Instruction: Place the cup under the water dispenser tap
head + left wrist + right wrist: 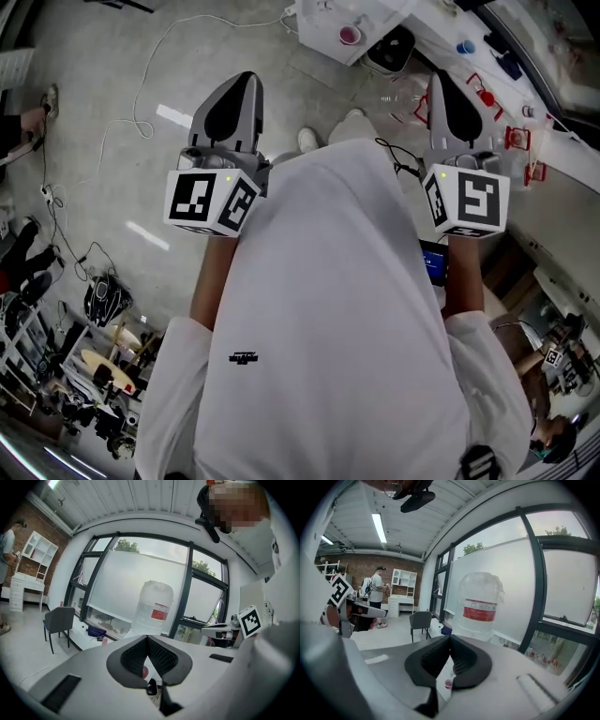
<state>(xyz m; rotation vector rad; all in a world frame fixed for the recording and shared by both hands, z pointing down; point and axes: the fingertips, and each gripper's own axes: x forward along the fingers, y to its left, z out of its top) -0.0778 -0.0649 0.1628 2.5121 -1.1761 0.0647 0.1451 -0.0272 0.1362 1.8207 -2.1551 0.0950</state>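
A small pink cup (350,35) stands on a white unit (323,28) far ahead of me in the head view. It also shows low down through the jaw gap as the pink cup (145,671) and the pink cup (448,683). The water dispenser's big clear bottle (154,604) with a red label rises behind it, seen too as the bottle (480,606). My left gripper (246,80) and right gripper (438,80) are held up in front of my body, well short of the cup. Both are shut, tips touching, with nothing between them.
A long white bench (525,122) with small red and blue items runs along the right by the windows. A grey chair (420,620) stands on the floor to the left. A person (376,595) stands far back by white shelves. Cables (141,94) lie on the floor.
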